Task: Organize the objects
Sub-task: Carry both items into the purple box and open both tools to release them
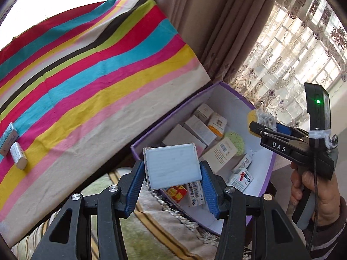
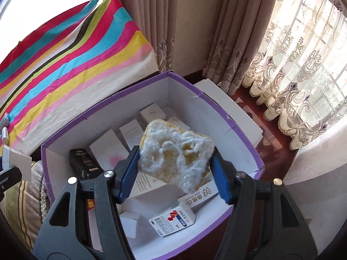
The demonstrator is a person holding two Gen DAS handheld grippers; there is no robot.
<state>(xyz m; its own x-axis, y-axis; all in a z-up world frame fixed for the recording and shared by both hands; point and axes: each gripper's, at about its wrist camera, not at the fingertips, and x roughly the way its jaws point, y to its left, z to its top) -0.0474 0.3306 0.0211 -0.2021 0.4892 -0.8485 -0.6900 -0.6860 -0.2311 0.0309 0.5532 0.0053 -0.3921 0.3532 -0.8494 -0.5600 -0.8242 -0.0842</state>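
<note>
Left gripper [image 1: 172, 169] pinches a white box [image 1: 171, 165], right gripper [image 2: 175, 162] a frayed sponge [image 2: 175, 151], above the purple-rimmed carton [image 2: 108, 106] crowded with small packages; striped cloth [image 1: 86, 75] beyond.

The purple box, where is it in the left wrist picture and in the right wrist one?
Left wrist: purple box sits right of centre, behind the held white packet.
Right wrist: purple box fills the centre, under the held sponge.
Shared landmark: the striped cloth, upper left in both.
</note>
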